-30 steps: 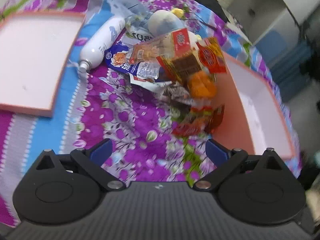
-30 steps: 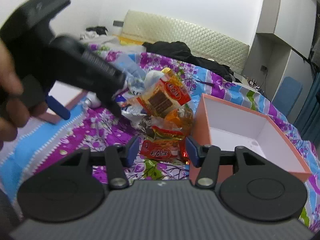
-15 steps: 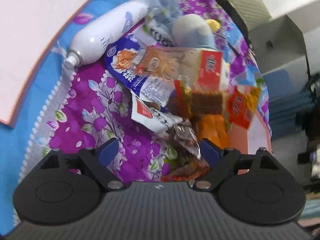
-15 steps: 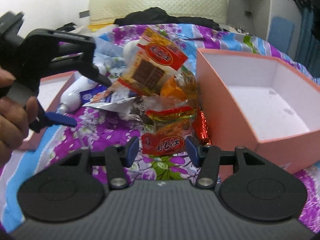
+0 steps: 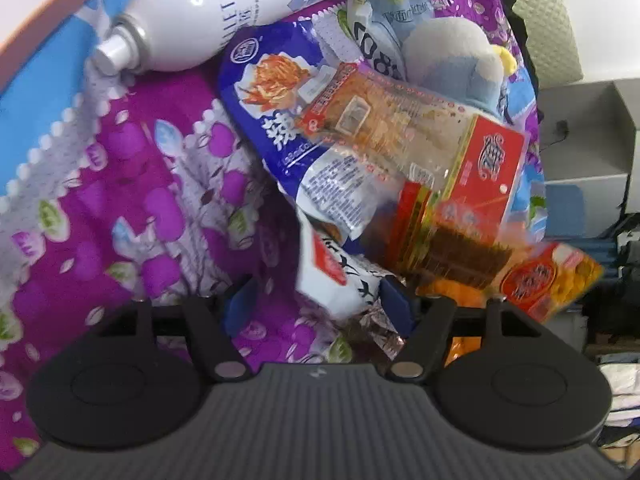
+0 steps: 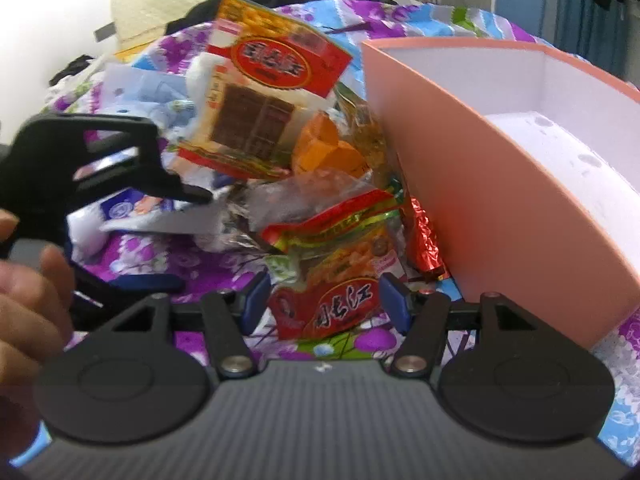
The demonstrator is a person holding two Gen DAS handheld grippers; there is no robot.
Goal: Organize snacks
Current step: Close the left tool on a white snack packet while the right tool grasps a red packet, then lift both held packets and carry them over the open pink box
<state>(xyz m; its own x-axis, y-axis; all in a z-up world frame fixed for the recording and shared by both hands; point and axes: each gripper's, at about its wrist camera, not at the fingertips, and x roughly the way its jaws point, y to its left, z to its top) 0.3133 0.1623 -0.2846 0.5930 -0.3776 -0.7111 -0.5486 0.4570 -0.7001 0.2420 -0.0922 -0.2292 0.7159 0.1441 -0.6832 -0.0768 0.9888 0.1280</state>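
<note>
Low over the bed, both grippers sit at the snack pile. Left gripper (image 5: 316, 306): jaws apart, with a white packet with red label (image 5: 334, 276) lying between the blue fingertips (image 5: 394, 306); whether the pads touch it cannot be told. Beyond it, a blue noodle-snack bag (image 5: 276, 108), a clear-and-red cracker pack (image 5: 412, 136), a white spray bottle (image 5: 224, 12) lying on its side, and a grey plush toy (image 5: 456, 60) behind the heap.

Right gripper (image 6: 324, 302): jaws apart, straddling a red-and-orange snack bag (image 6: 340, 296) on the purple floral bedspread (image 6: 168, 256); no pinch visible. Just right of that bag stands the open pink box (image 6: 480, 184), white inside, with a red foil wrapper (image 6: 424, 236) against its wall. A chocolate-wafer pack (image 6: 260, 104) tops the pile. The left gripper and the person's hand (image 6: 28, 288) show at the left edge of the right wrist view.
</note>
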